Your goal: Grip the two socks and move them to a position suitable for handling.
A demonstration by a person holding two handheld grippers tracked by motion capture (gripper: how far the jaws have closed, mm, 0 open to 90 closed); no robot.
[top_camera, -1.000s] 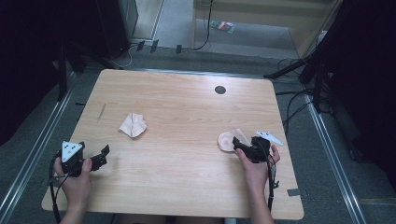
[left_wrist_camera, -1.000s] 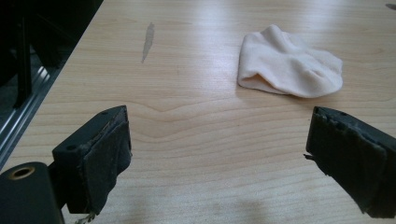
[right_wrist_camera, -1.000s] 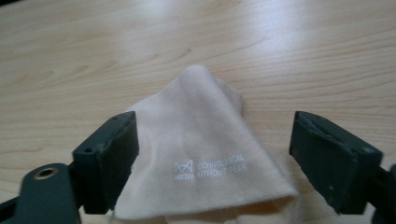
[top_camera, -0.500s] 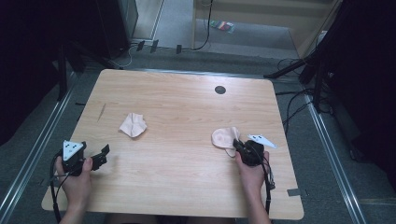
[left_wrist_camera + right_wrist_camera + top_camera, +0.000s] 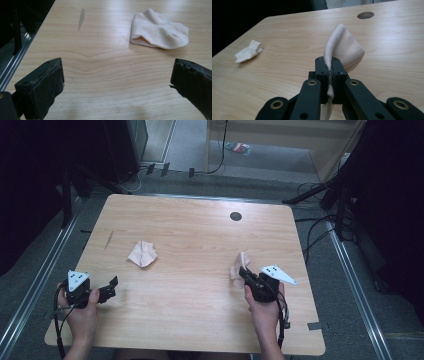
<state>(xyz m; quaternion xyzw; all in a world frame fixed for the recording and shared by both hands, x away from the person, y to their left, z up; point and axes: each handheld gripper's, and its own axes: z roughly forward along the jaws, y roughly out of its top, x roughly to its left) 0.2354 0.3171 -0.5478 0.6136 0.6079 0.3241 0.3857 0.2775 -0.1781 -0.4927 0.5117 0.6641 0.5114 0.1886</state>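
Since the earlier frame, the right hand-held gripper (image 5: 243, 273) has drawn back toward the person and lifted one edge of the pink cloth (image 5: 236, 265), which now stands folded upward instead of lying flat on the counter (image 5: 200, 240). Its jaws are clamped on that cloth; the right gripper view shows the fabric (image 5: 342, 47) pinched between them and rising in a loop above the tips, with its far part apparently near or on the wood. The left hand-held gripper (image 5: 106, 289) rests near the counter's left front corner with its jaws wide apart and nothing between them. Ahead of it lies a second, crumpled cloth (image 5: 160, 32), well apart from the first.

The work in hand looks like picking up or folding the pink piece. Doing it well likely means keeping the pinch firm and raising the cloth slowly so the free end clears the wood without dragging. The idle gripper could then take the hanging edge.
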